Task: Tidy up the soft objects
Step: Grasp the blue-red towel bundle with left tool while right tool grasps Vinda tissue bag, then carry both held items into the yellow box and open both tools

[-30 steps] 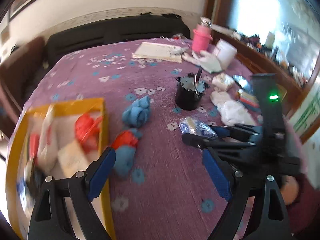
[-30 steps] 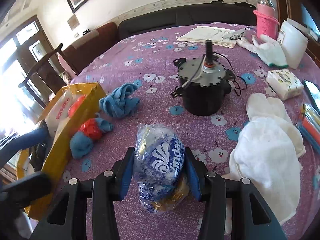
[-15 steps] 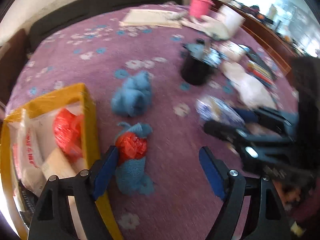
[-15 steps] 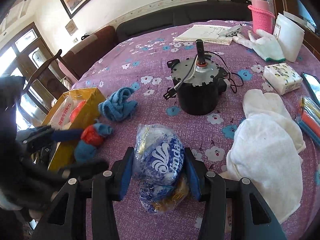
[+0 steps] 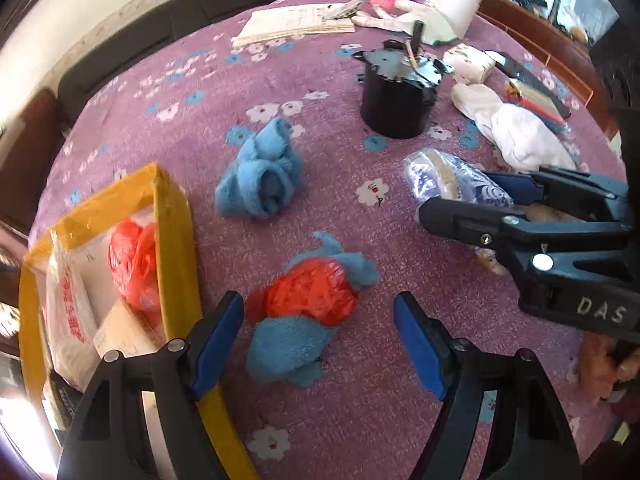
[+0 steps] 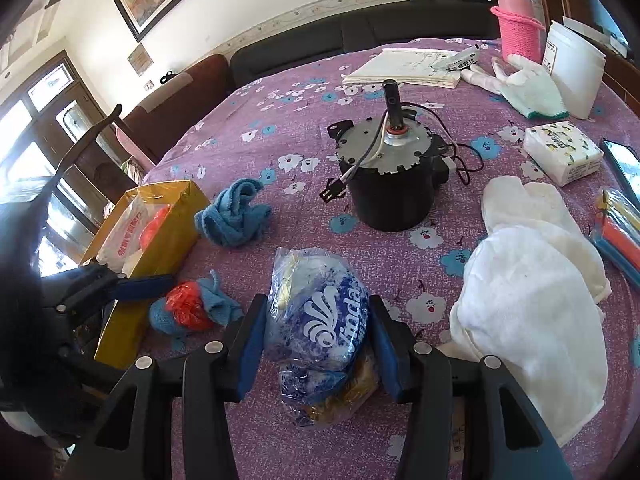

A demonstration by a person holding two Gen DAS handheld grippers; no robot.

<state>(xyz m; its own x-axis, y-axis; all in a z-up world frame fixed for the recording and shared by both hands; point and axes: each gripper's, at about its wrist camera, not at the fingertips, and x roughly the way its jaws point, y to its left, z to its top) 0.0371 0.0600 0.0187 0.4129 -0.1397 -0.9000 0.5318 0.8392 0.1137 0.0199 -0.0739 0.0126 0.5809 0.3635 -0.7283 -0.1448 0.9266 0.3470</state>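
Left tongs closing over a bundle, right tongs around a bag.
Left wrist view: the left tongs are narrowing, pads not yet touching the soft blue terry cloth wrapped round crinkly red plastic, near the yellow cardboard box on the purple flowered worktop; light and squashy, best pinched across its red middle.
Right wrist view: the right tongs are easing apart around the blue-and-white printed plastic bag, slippery and yielding.

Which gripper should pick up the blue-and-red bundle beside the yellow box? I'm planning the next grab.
Left. The left gripper already straddles the blue-and-red bundle, jaws closing, while the right gripper is occupied clamping the blue printed bag.
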